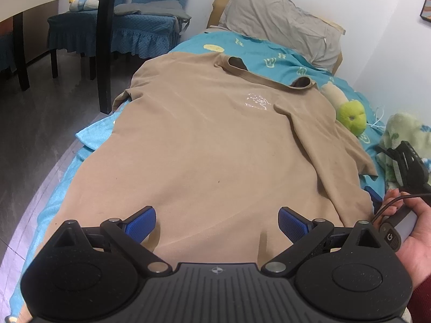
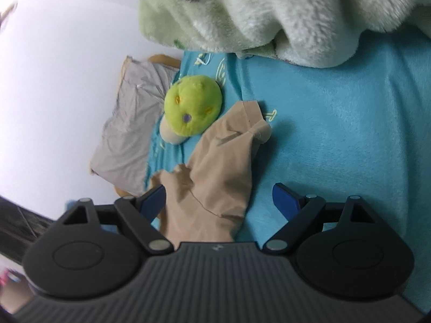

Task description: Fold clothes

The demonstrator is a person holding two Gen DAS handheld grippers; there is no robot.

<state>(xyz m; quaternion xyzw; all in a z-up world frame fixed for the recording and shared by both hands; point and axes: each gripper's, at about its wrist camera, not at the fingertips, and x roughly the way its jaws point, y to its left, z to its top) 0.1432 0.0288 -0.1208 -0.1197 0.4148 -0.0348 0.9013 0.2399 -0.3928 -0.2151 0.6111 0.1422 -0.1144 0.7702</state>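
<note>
A tan T-shirt [image 1: 204, 140] lies spread flat on the blue bed sheet [image 1: 272, 56], collar toward the pillow. Its right sleeve is folded in over the body. My left gripper [image 1: 216, 222] is open, its blue pads over the shirt's hem, holding nothing. My right gripper [image 2: 218, 202] is open over the shirt's right sleeve [image 2: 221, 167]; the cloth lies between the fingers, not pinched. The right gripper also shows in the left wrist view [image 1: 404, 167] at the shirt's right edge, in a hand.
A grey pillow [image 1: 280, 24] lies at the bed's head. A green plush toy [image 2: 192, 106] sits beside the sleeve; a fluffy pale-green blanket [image 2: 269, 13] lies along the wall. Blue-covered chairs [image 1: 113, 32] and a dark table leg [image 1: 106, 53] stand left of the bed.
</note>
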